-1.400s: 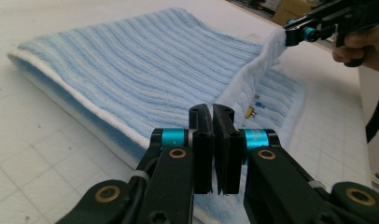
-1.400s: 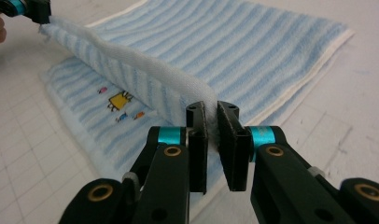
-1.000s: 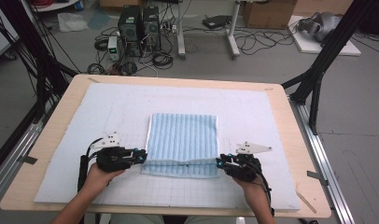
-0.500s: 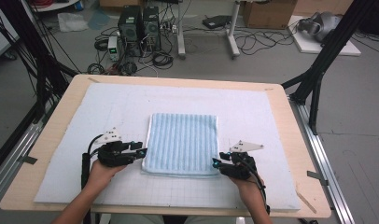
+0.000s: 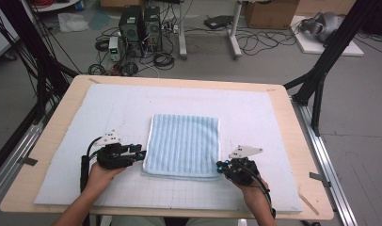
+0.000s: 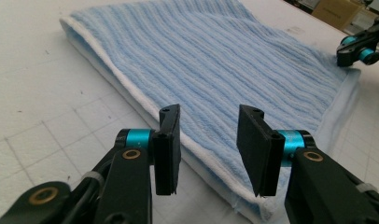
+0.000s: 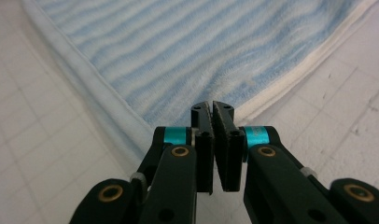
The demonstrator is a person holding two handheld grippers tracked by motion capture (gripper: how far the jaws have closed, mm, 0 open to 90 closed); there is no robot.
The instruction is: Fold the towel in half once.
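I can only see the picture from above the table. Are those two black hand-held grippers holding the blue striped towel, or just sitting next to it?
Observer: The left hand-held gripper holds nothing. In its own view the jaws stand apart, having just been opening, and the towel has its near edge in the gap, unpinched.
Operator: And the other one?
Observer: The right hand-held gripper has just been closing. Its jaws are shut at the towel's corner, and no cloth shows between them.
Operator: Is the towel a single layer?
Observer: No, it looks folded. Up close, a paler layer peeks out under the striped top one.
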